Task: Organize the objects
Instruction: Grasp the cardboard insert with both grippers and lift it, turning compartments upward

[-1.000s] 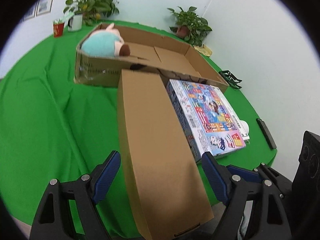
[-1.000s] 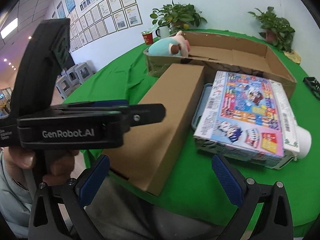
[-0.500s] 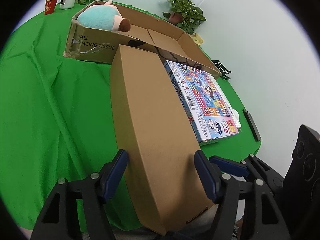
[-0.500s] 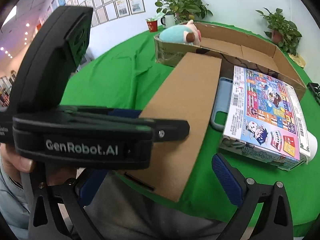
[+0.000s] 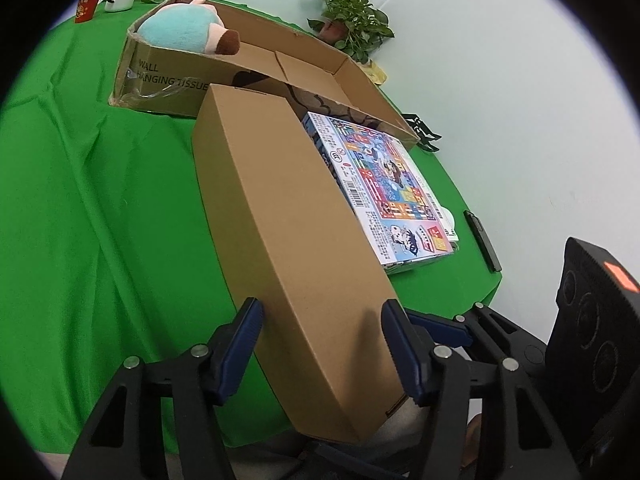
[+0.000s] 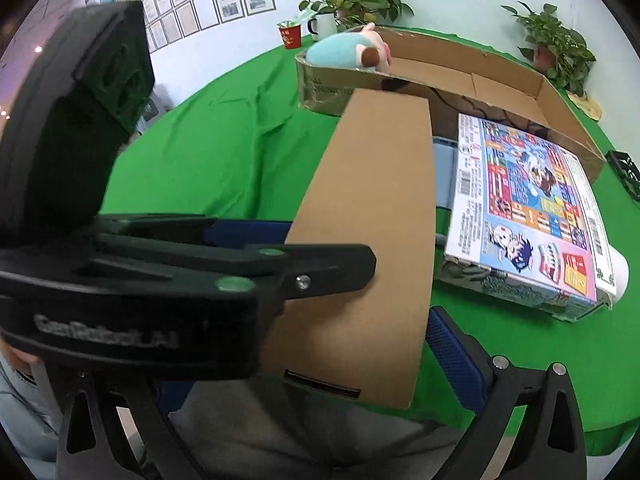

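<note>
Left gripper (image 5: 322,346): blue-padded fingers (image 5: 244,344) straddle the near end of the long brown carton (image 5: 280,216), one finger on each long side. Jaws closing; pads look to be at the carton's sides, but firm contact cannot be told.

Carton lies flat on the green worktop (image 5: 80,200), its near end overhanging the worktop edge toward the person's lap, its far end reaching away from the fingers to the wall of the open tray box (image 5: 320,68).

Right gripper (image 6: 304,364): one blue finger (image 6: 452,364) sits just beside the carton's right edge near its near corner; the other finger is hidden behind the left gripper's black body. Spread looks wide, astride the carton end; whether it touches cannot be told.

Right of the left fingers, beside the carton: colourful game box (image 5: 380,188), flat, with a white cup (image 6: 616,276) partly under its near right corner.

Far beyond the fingers: plush toy (image 5: 188,32) in the tray box's left end.
</note>
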`<move>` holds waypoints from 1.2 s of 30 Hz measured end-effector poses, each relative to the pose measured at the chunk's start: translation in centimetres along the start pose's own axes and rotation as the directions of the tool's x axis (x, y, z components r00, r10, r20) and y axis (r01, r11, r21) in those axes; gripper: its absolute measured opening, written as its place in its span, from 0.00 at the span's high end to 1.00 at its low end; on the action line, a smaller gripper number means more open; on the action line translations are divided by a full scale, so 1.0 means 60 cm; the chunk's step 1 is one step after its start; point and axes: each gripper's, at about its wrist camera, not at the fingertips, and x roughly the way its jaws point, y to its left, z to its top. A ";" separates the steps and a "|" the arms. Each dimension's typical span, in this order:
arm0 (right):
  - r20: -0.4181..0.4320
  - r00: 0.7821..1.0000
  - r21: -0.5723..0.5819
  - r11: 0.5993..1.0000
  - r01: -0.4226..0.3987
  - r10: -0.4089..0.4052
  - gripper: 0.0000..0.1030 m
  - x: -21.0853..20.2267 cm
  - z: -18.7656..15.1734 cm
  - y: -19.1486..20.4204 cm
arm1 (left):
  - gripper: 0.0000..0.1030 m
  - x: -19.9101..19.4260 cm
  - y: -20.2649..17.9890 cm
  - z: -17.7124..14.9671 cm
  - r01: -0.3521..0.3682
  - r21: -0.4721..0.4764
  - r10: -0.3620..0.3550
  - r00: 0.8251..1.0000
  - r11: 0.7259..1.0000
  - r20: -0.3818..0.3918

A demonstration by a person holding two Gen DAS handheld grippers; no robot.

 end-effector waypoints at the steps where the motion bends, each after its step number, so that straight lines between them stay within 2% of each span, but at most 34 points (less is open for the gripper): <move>1: -0.003 1.000 -0.011 1.000 0.020 -0.020 0.08 0.003 -0.002 0.001 | 0.42 0.000 0.001 -0.001 0.001 -0.003 -0.001 1.000 1.000 0.002; 2: -0.003 0.999 -0.022 0.999 0.039 -0.039 0.14 0.004 -0.004 0.002 | 0.42 0.000 0.003 0.000 0.000 -0.008 0.000 1.000 1.000 0.003; 8: 0.018 1.000 0.022 0.999 -0.023 0.022 0.16 0.000 -0.007 -0.014 | 0.40 -0.001 0.016 0.000 -0.028 -0.053 0.029 0.999 0.998 0.019; 13: 0.029 0.988 0.111 0.982 -0.154 0.152 0.16 -0.002 -0.002 -0.038 | 0.36 -0.009 0.021 0.003 -0.026 -0.072 0.028 0.999 0.997 0.030; 16: 0.034 0.974 0.160 0.961 -0.226 0.223 0.16 0.000 0.001 -0.052 | 0.30 -0.012 0.023 0.005 -0.039 -0.082 0.042 0.998 0.996 0.035; 20: 0.050 0.949 0.216 0.924 -0.316 0.312 0.15 0.004 0.002 -0.068 | 0.28 -0.017 0.018 0.008 -0.064 -0.067 0.067 0.997 0.996 0.035; 22: 0.059 0.927 0.250 0.894 -0.373 0.370 0.16 0.007 0.001 -0.078 | 0.28 -0.023 0.012 0.008 -0.085 -0.050 0.087 0.995 0.995 0.038; 23: 0.065 0.900 0.284 0.857 -0.430 0.430 0.16 0.012 -0.001 -0.086 | 0.29 -0.024 0.012 0.008 -0.082 -0.053 0.084 0.996 0.995 0.033; 25: 0.071 0.863 0.315 0.810 -0.495 0.500 0.16 0.021 -0.002 -0.091 | 0.30 -0.024 0.017 0.008 -0.049 -0.082 0.050 0.999 0.995 0.013; 28: 0.070 0.850 0.304 0.800 -0.517 0.523 0.16 0.024 -0.002 -0.088 | 0.30 -0.023 0.018 0.006 -0.071 -0.094 0.072 0.997 0.993 0.008; 31: 0.078 0.835 0.313 0.782 -0.539 0.545 0.15 0.026 -0.003 -0.094 | 0.35 -0.027 0.020 0.009 -0.083 -0.108 0.085 0.996 0.991 0.013; 36: 0.073 0.886 0.249 0.852 -0.460 0.457 0.03 0.005 0.000 -0.091 | 0.41 -0.032 0.002 0.015 -0.101 -0.091 0.105 0.994 0.991 0.040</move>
